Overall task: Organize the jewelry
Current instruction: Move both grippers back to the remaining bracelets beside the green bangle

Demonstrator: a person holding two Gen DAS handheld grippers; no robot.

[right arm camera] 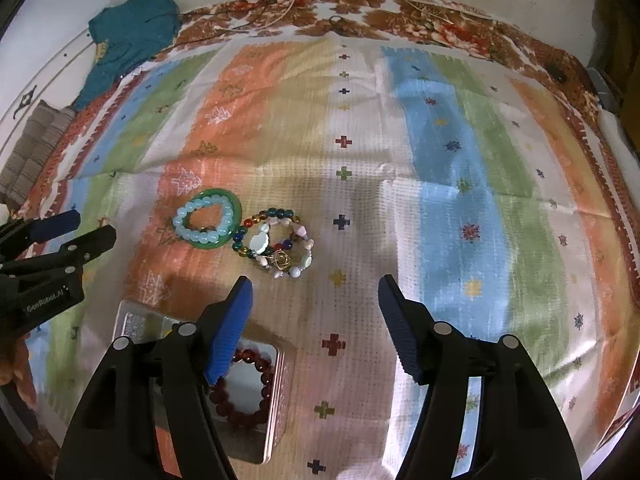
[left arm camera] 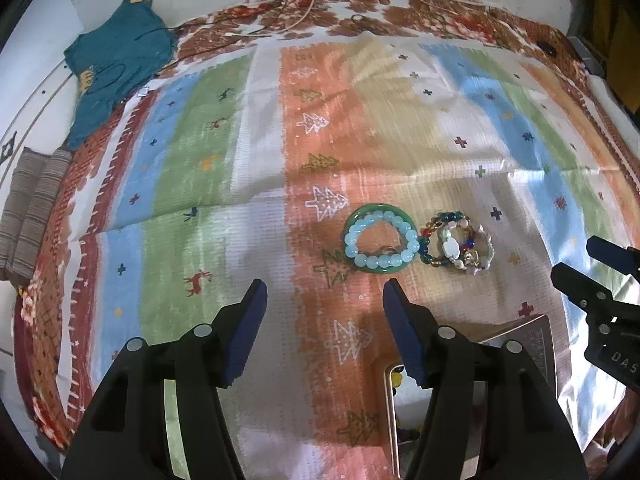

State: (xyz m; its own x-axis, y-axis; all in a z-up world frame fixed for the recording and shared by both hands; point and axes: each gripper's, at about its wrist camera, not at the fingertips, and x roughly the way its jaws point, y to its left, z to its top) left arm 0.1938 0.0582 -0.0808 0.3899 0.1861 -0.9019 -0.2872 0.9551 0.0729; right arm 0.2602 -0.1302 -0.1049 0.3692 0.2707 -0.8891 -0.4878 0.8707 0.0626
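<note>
Lying wrinkled under everything, the striped cloth (right arm camera: 440, 160) — risking a snag on any low scoop. Sitting near-left, the open tin (right arm camera: 276, 364), dark red bracelet (right arm camera: 256, 392) already inside. Hovering with jaws apart and empty, left gripper (left arm camera: 324, 328) and right gripper (right arm camera: 316, 328). Resting farther out, pale blue bead bracelet (right arm camera: 204, 220) atop green bangle (right arm camera: 232, 236), touching the tangled multicolour bracelets (right arm camera: 280, 248) — probably dragging neighbours along if grabbed carelessly.

My gripper (left arm camera: 322, 288) pads blue, pale-blue bead bracelet (left arm camera: 380, 240) on green bangle (left arm camera: 362, 213), striped pastel cloth (left arm camera: 260, 128), dark-red beads (right arm camera: 256, 384) in tin.
</note>
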